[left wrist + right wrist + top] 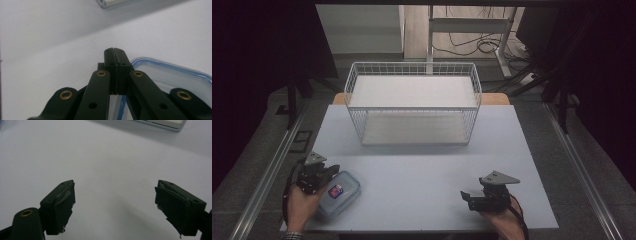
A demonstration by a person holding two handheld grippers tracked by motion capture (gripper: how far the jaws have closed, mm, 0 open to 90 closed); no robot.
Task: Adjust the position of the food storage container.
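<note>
A clear plastic container (340, 192) with a blue-rimmed lid and a red and blue label lies at the table's near left corner. My left gripper (333, 170) is at the container's far left corner, its jaws pressed together. In the left gripper view the shut gripper (115, 52) hovers just past the container (172, 75), with nothing visible between the jaws. My right gripper (468, 199) rests near the table's front edge at the right, open. Its jaws stand wide apart over bare table in the right gripper view (116, 193).
A white wire basket (412, 65) stands at the middle back of the grey table (422, 170); its base edge shows at the top of both gripper views (162, 123). Metal rails run along both sides of the table. Dark floor and cables lie beyond.
</note>
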